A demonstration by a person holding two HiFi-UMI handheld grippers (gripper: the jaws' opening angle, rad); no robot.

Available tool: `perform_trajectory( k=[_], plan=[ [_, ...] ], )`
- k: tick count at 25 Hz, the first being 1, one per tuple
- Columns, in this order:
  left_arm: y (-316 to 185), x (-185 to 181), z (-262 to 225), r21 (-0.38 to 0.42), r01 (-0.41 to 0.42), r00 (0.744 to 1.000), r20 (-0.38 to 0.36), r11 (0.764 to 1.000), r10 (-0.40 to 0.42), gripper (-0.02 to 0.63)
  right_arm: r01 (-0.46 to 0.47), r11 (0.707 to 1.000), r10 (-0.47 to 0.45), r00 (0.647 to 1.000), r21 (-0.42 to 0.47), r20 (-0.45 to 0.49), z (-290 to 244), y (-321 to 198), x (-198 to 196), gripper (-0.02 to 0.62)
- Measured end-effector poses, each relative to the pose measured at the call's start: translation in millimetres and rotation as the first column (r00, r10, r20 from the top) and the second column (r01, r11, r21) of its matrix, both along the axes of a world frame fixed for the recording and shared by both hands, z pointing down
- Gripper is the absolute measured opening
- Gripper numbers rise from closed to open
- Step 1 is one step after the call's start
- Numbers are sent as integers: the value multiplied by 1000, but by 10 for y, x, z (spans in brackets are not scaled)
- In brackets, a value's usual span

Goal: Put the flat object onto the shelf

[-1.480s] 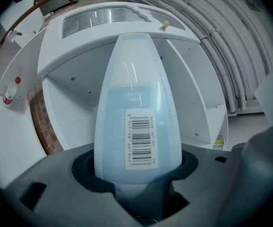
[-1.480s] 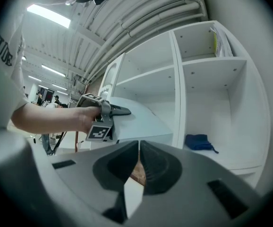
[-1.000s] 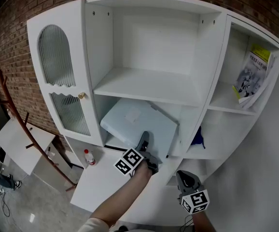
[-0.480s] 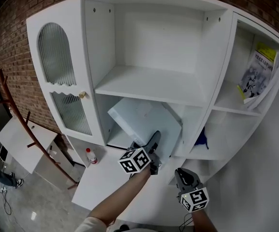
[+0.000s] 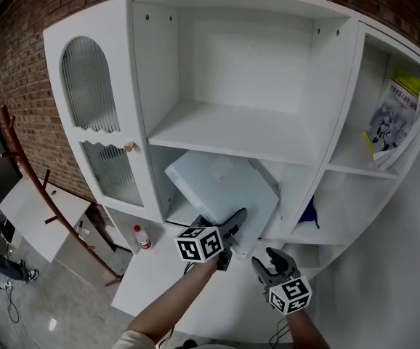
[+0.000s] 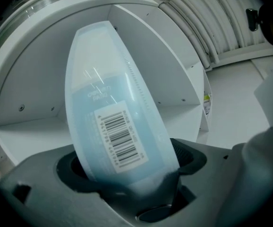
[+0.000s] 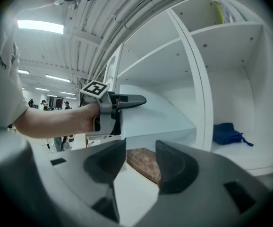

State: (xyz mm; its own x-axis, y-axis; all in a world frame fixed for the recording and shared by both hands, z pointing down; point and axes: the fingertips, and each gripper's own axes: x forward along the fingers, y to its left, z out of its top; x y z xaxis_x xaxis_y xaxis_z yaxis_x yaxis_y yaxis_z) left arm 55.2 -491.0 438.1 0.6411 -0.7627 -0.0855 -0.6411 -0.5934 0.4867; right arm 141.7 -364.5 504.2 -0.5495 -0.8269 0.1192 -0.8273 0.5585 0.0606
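Observation:
The flat object point(image 5: 221, 184) is a pale blue plastic case. It leans tilted inside the lower middle compartment, under the middle shelf point(image 5: 224, 133). My left gripper point(image 5: 228, 235) is at the case's near lower edge. In the left gripper view the case point(image 6: 108, 117), barcode label up, sits between the jaws of the left gripper point(image 6: 127, 167). Those jaws have just been opening and stand wide around it. My right gripper point(image 5: 272, 262) hovers just right of and below the case. Its jaws have also just been opening, with nothing between them point(image 7: 141, 162). It looks at the case point(image 7: 160, 112) and the left gripper point(image 7: 115, 110).
A blue cloth point(image 5: 308, 213) lies in the lower right compartment. A booklet point(image 5: 392, 118) leans in the upper right one. The ribbed-glass door point(image 5: 94, 115) stands at the left. A small red-capped bottle point(image 5: 143, 237) sits on the white ledge below.
The case has swung from lying lower and leftward to a steeper tilt deeper in the compartment. The left gripper rolled with it. The right gripper moved up and left and opened.

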Motion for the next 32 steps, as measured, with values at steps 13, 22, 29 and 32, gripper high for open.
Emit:
perform_trajectory(
  k=[13, 22, 29, 32],
  plan=[
    [76, 4, 76, -21, -81, 996, 41, 997, 82, 443, 14, 1000, -14, 1000, 1, 22, -14, -183, -335, 235],
    [158, 41, 220, -73, -185, 982, 35, 980, 187, 459, -27, 1000, 27, 999, 7, 21, -26, -164, -238, 233],
    [222, 89, 337, -123, -243, 969, 4, 962, 245, 462, -86, 996, 85, 994, 10, 61, -53, -181, -65, 233],
    [263, 129, 425, -148, -278, 959, 7, 949, 282, 465, -125, 992, 124, 990, 8, 72, -53, -211, 49, 232]
  ],
)
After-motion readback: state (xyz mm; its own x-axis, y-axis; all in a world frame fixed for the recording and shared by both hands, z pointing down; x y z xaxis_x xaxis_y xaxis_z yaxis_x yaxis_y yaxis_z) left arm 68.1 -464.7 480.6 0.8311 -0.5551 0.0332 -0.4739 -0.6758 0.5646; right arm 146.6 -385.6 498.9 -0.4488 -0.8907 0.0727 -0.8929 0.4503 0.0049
